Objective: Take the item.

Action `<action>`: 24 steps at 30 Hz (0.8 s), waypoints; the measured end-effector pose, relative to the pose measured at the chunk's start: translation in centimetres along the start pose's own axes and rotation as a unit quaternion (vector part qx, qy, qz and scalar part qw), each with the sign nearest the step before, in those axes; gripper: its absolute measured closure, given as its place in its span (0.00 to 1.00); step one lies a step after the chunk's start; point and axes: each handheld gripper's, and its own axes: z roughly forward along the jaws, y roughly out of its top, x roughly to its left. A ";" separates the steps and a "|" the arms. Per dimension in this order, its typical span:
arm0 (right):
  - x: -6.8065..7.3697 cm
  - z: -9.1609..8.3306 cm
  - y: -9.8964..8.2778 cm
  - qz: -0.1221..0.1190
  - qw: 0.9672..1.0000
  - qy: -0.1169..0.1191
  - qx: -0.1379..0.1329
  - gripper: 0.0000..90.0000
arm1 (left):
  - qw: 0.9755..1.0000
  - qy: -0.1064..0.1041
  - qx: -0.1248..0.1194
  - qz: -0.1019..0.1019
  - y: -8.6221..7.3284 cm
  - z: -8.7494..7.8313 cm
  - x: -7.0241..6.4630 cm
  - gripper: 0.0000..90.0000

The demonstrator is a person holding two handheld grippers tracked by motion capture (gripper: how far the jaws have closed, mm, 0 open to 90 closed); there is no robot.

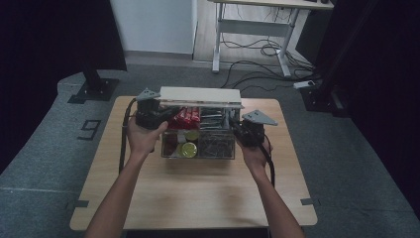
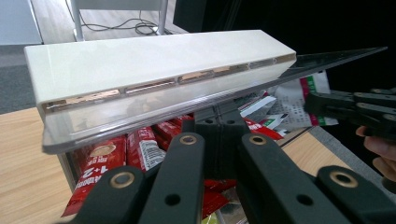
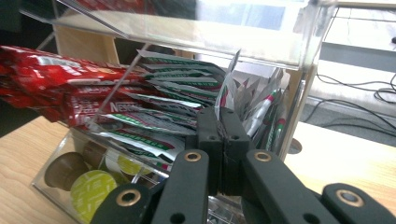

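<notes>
Two grippers work a clear acrylic organiser [image 1: 198, 148] at the table's [image 1: 148, 198] centre. My left gripper [image 2: 219, 128], at the box's ten o'clock, is clenched on the edge of the raised lid [image 2: 154, 74], propping it up. My right gripper [image 3: 223, 130], at three o'clock, is clenched on a green-and-silver sachet [image 3: 229, 93]. I judge this the picking step; next I must draw the sachet upward, clear of the lid. Only my right gripper view reveals the coffee capsules [image 3: 88, 191] clearly; the high view places both hands.
</notes>
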 end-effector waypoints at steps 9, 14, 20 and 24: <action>-0.3 -1.6 -0.1 0.001 1.000 0.015 -0.024 0.98 | 1.000 0.000 0.001 0.000 0.0 0.0 0.0 1.00; -0.4 -2.4 0.0 0.000 0.999 0.021 -0.034 0.99 | 1.000 0.000 0.002 -0.001 0.1 0.0 0.0 1.00; -0.5 -3.1 0.0 0.002 0.999 0.025 -0.044 0.99 | 1.000 0.000 0.003 -0.001 0.1 0.0 0.0 1.00; -0.6 -3.6 -0.2 0.006 0.998 0.030 -0.051 0.99 | 1.000 -0.001 0.003 -0.002 0.1 0.1 0.0 1.00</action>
